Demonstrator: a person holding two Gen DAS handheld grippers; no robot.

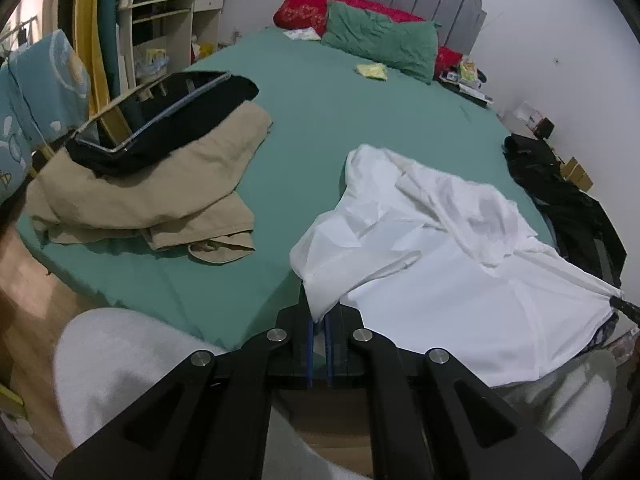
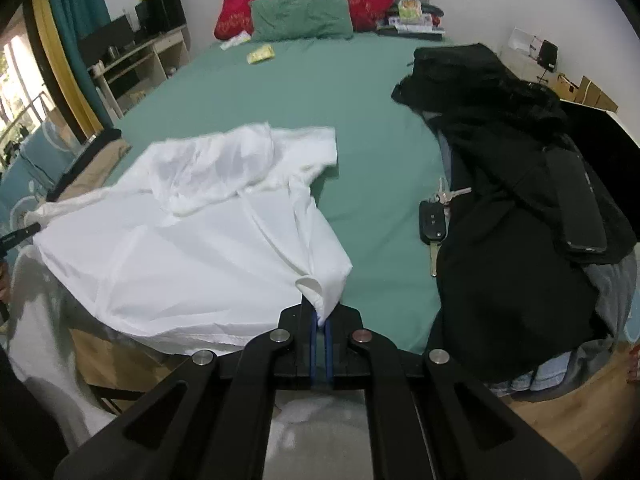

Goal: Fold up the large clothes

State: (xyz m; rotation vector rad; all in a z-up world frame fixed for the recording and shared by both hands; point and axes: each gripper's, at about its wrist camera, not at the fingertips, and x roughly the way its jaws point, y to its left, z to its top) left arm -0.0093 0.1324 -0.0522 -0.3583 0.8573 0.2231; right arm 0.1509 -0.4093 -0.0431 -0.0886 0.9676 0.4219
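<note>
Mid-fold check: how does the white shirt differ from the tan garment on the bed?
The white shirt is spread open and pinched at its near edge by both grippers (left gripper, right gripper); the tan garment lies folded and untouched. A black garment sits on the tan one; nothing tops the shirt. Both lie on the green sheet.

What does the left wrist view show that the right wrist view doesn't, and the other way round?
Left wrist only: the folded tan trousers with a black garment on top. Right wrist only: the car key beside the black clothes pile. Both: the white shirt on the green bed, each tongs, left and right, shut on its near edge.
</note>
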